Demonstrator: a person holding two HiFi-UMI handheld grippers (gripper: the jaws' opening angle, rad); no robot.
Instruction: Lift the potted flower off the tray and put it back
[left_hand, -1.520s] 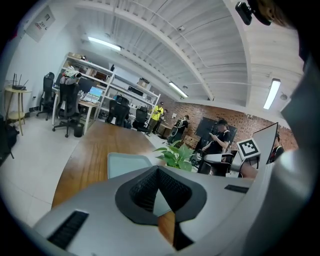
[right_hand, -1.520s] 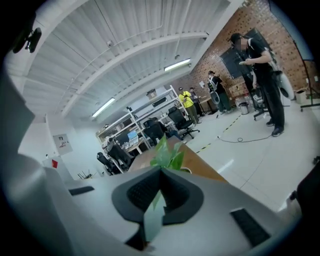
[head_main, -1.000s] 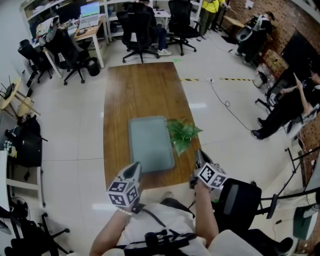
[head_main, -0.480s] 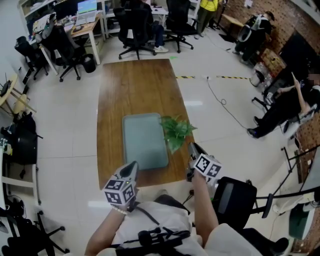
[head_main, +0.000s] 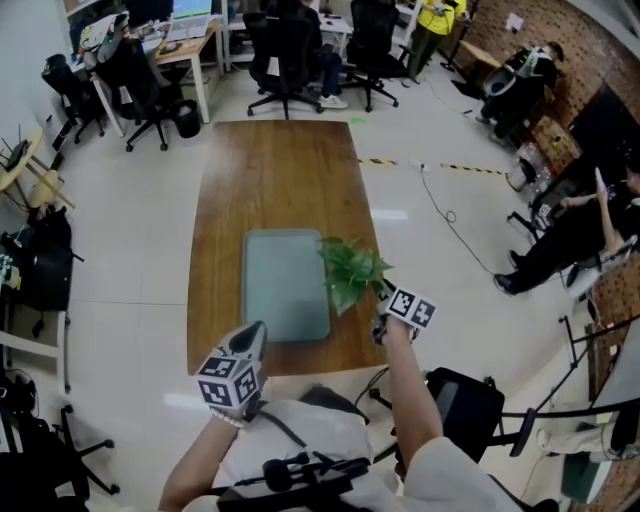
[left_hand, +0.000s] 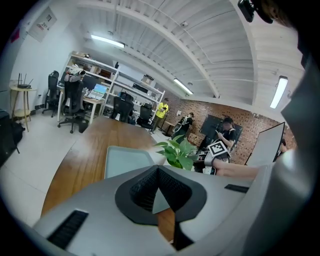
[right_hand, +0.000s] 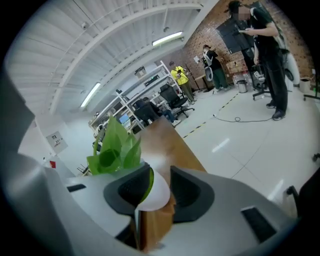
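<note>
On the long brown wooden table (head_main: 280, 170) the flat grey-green rectangular tray (head_main: 280, 285) lies lengthwise. The potted flower (head_main: 350, 268), broad green leaves over a round white pot (right_hand: 152, 192), stands at the tray's right edge; under the leaves I cannot tell whether the pot's foot is on the tray or just beside it. The right gripper (right_hand: 160, 185) has its jaws opening with the pot between them, not yet pinched, so it should slide on until both pads flank the pot's wall, clear of leaves, then close squarely and lift straight. The left gripper (head_main: 256, 330) waits closed and empty at the near table edge. A second ago the right gripper hung farther back, shut; the plant stood as now
</note>
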